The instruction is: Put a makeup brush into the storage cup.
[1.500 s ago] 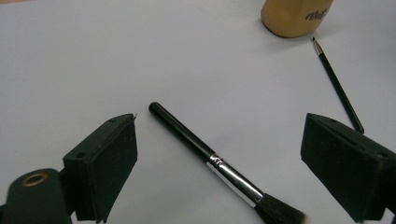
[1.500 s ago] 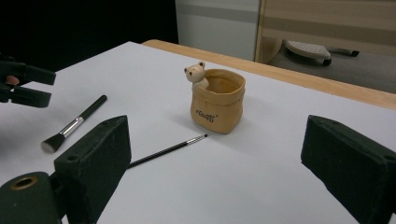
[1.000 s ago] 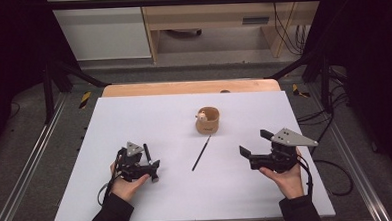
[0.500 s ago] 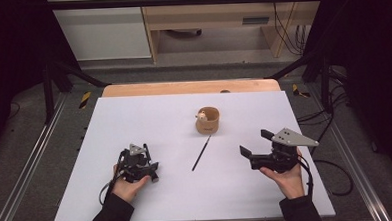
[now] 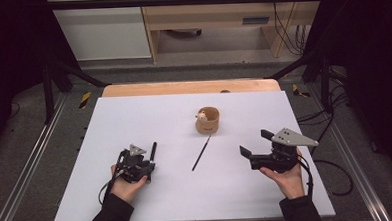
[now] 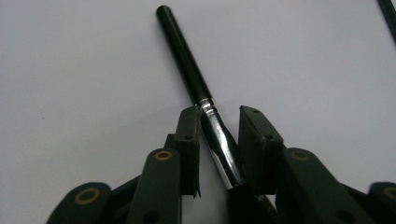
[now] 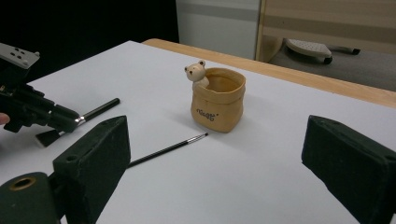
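A black brush with a silver ferrule (image 6: 187, 60) lies on the white table (image 5: 134, 113) at the left. My left gripper (image 6: 219, 121) sits low over it; its jaws have just been closing, and both pads now touch the slanted ferrule. From above, the handle (image 5: 153, 148) pokes out beyond the left gripper (image 5: 147, 163). A thin black paintbrush (image 5: 201, 154) lies loose in the middle. Behind it stands a tan bag-shaped pot with a small bear (image 5: 207, 120). My right gripper (image 5: 255, 143) is open at the right, its wide jaws framing the pot (image 7: 218, 100) and thin brush (image 7: 168, 149) from a distance.
The table's wooden far edge (image 5: 188, 87) runs behind the pot. Metal frame rails (image 5: 31, 157) flank both sides. A cable (image 5: 332, 174) trails from the right gripper off the right edge. In the right gripper view, the left gripper (image 7: 32, 114) holds its brush at far left.
The left gripper's jaws, wide apart a second ago, have narrowed around the brush's ferrule. Both hands stayed where they were, and the thin brush and pot have not moved.
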`<move>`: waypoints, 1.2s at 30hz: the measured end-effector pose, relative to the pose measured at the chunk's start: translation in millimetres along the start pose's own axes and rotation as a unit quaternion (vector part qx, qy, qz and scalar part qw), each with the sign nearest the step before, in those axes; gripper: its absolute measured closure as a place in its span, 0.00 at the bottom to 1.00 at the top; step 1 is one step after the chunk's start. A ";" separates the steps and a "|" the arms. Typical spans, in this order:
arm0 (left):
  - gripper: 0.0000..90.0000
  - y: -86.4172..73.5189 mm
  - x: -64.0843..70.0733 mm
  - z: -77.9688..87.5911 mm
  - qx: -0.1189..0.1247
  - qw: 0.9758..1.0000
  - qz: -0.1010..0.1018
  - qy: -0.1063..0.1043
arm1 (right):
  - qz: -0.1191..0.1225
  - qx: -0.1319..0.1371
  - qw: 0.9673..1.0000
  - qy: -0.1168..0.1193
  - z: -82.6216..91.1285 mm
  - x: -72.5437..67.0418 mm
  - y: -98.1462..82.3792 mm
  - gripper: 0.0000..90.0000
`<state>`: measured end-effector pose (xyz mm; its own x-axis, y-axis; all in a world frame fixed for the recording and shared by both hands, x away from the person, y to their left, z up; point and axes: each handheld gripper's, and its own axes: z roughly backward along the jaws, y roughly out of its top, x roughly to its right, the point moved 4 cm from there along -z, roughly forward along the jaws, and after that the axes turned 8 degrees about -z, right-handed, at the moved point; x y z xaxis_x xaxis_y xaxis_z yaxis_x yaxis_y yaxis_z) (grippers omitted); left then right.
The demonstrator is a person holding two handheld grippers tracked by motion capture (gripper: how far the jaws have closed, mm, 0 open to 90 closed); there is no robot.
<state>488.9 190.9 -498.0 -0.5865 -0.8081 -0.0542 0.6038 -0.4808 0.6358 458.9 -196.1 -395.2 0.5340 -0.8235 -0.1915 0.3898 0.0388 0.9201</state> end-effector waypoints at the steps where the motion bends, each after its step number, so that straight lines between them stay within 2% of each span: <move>1: 0.79 0.0 0.0 0.0 0.000 1.000 0.000 0.000 | 0.000 0.000 1.000 0.000 0.2 0.0 0.1 0.09; 7: 0.85 -0.6 -0.6 1.5 -0.008 1.000 -0.014 -0.001 | -0.002 0.001 1.000 0.000 0.5 -0.1 0.3 0.09; 15: 0.84 0.2 -1.1 2.0 -0.014 1.000 -0.024 -0.005 | 0.000 -0.001 1.000 0.001 0.1 0.1 0.0 0.09; 17: 0.74 1.9 -2.9 3.7 -0.014 1.000 -0.024 -0.002 | 0.000 -0.001 1.000 0.001 0.1 0.2 0.0 0.09; 19: 0.72 5.0 -4.8 7.6 -0.004 1.000 -0.021 -0.004 | -0.002 0.000 1.000 0.000 0.4 0.4 0.2 0.09; 20: 0.67 7.4 -6.3 10.3 -0.002 1.000 -0.023 -0.005 | -0.002 0.000 1.000 0.000 0.9 0.9 0.6 0.09; 23: 0.61 15.9 -9.3 15.9 -0.004 1.000 -0.028 -0.009 | -0.004 0.001 1.000 0.002 1.2 1.1 0.8 0.09; 28: 0.55 28.1 -10.6 16.8 -0.029 0.998 -0.042 -0.021 | -0.004 0.000 1.000 0.002 1.8 1.3 1.5 0.09; 30: 0.54 32.3 -12.1 15.1 -0.051 0.997 -0.059 -0.016 | -0.006 0.000 1.000 0.001 2.4 2.0 1.8 0.09; 31: 0.53 34.5 -12.2 13.5 -0.057 0.997 -0.059 -0.016 | -0.005 -0.001 1.000 0.001 2.8 2.6 1.9 0.09; 36: 0.54 41.9 -10.1 5.6 -0.097 0.992 -0.078 -0.022 | -0.005 -0.001 1.000 0.002 3.2 2.2 2.4 0.09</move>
<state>517.1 180.8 -466.5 -0.7011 -0.7055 -0.1038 0.5943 -0.6585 0.4616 458.7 -199.7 -392.3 0.5323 -0.8220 -0.2025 0.3965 0.0307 0.9175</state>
